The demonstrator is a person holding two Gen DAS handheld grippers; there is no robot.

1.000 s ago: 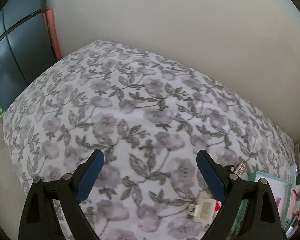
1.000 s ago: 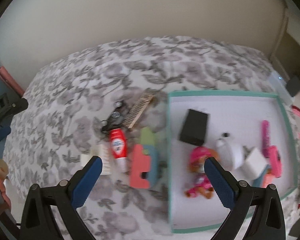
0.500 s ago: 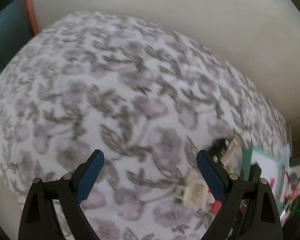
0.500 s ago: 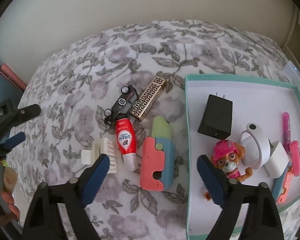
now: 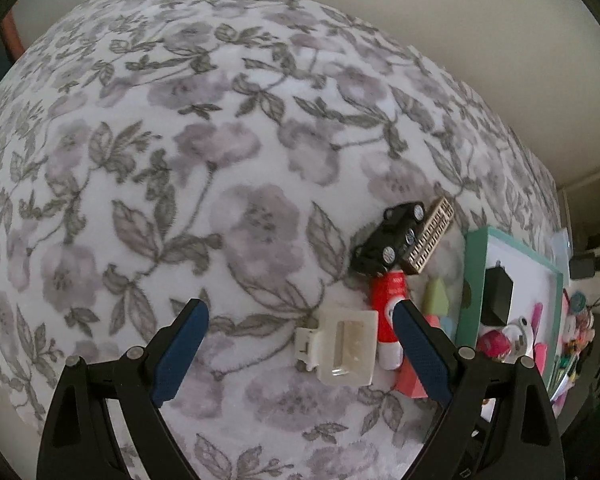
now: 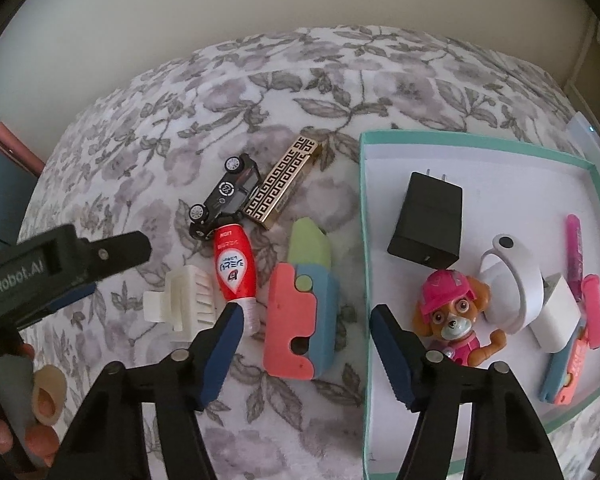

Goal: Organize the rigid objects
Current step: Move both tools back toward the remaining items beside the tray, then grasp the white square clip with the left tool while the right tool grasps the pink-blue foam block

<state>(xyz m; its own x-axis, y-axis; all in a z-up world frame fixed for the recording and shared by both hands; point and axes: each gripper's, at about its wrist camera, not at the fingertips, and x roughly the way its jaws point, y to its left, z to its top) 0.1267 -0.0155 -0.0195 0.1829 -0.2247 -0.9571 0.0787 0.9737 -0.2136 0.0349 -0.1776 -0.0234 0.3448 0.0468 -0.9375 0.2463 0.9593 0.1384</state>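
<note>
**Kid:** Where is the pink and blue block (image 6: 300,316)?

**Helper:** On the flowery bed (image 6: 260,80), just left of the green box (image 6: 365,240). It lies long-ways, pointing away from the right tool (image 6: 304,320), right between its jaws.

**Kid:** Is it grabbed?

**Helper:** Not yet; the jaws are closing (nothing touches). The left tool (image 5: 298,314) is wide apart, over the white clip (image 5: 342,346).
</note>
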